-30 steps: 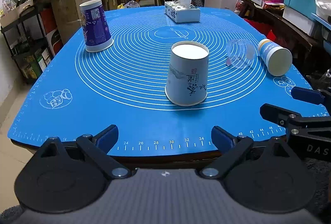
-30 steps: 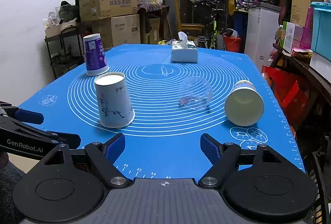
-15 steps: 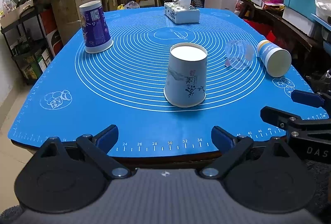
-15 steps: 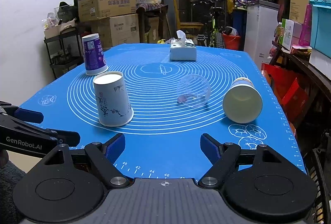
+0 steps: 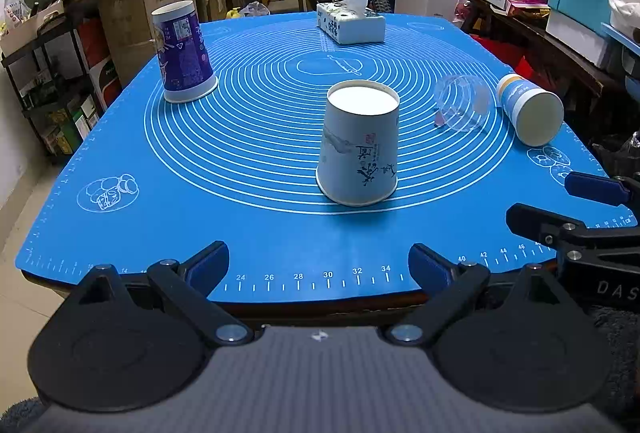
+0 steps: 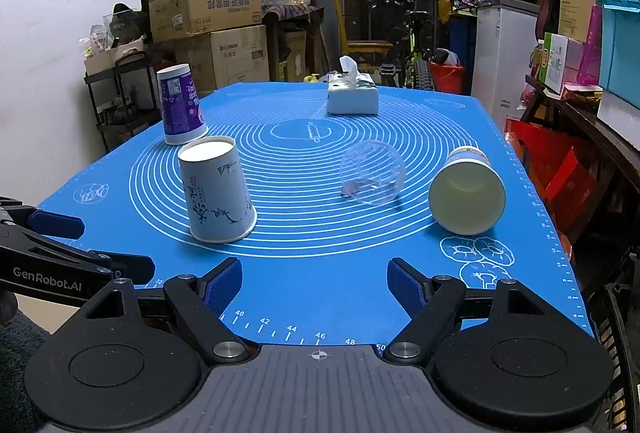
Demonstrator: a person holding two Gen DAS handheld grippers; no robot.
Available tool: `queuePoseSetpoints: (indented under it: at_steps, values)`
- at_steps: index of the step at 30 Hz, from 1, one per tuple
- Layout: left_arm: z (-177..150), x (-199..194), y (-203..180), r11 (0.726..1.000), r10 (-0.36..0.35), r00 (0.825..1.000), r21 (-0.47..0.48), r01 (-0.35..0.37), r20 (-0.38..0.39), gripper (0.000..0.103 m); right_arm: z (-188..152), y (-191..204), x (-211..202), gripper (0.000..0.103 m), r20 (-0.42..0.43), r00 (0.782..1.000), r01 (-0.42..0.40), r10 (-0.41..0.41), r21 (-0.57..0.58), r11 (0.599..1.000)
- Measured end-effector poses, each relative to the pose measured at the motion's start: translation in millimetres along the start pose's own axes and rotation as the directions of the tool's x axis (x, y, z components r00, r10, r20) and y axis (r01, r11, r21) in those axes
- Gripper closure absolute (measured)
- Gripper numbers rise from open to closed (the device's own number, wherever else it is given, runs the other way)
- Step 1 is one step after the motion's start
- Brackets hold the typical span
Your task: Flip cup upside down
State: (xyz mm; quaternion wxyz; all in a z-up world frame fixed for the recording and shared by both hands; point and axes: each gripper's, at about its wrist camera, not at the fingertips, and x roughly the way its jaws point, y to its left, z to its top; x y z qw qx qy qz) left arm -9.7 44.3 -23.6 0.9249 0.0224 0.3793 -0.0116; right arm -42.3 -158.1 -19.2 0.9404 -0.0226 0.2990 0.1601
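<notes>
A white paper cup with ink writing (image 5: pixel 359 145) (image 6: pixel 218 189) stands upside down on the blue mat. A purple cup (image 5: pixel 182 53) (image 6: pixel 180 111) stands upside down at the far left. A clear plastic cup (image 5: pixel 462 108) (image 6: pixel 372 172) lies on its side. A white and blue paper cup (image 5: pixel 528 109) (image 6: pixel 467 193) lies on its side at the right, mouth towards me. My left gripper (image 5: pixel 318 265) is open and empty at the mat's near edge, in front of the white cup. My right gripper (image 6: pixel 315 283) is open and empty, also at the near edge; it also shows in the left wrist view (image 5: pixel 576 209).
A tissue box (image 5: pixel 351 25) (image 6: pixel 353 98) stands at the far end of the blue mat (image 5: pixel 260 233). Cardboard boxes (image 6: pixel 204 9) and a shelf stand beyond the left side. Bins and shelves line the right side. A bicycle stands behind the table.
Both grippers have drifted slightly; the cups shift a little in view. No cup has moved on the mat.
</notes>
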Motion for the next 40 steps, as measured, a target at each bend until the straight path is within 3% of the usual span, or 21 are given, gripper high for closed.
queuePoseSetpoints:
  at_steps: [40]
  values:
    - [1.1, 6.2, -5.1, 1.0, 0.015, 1.0, 0.004, -0.015, -0.016, 0.007, -2.2, -3.0, 2.2, 0.02, -0.01, 1.0, -0.005, 0.005, 0.009, 1.0]
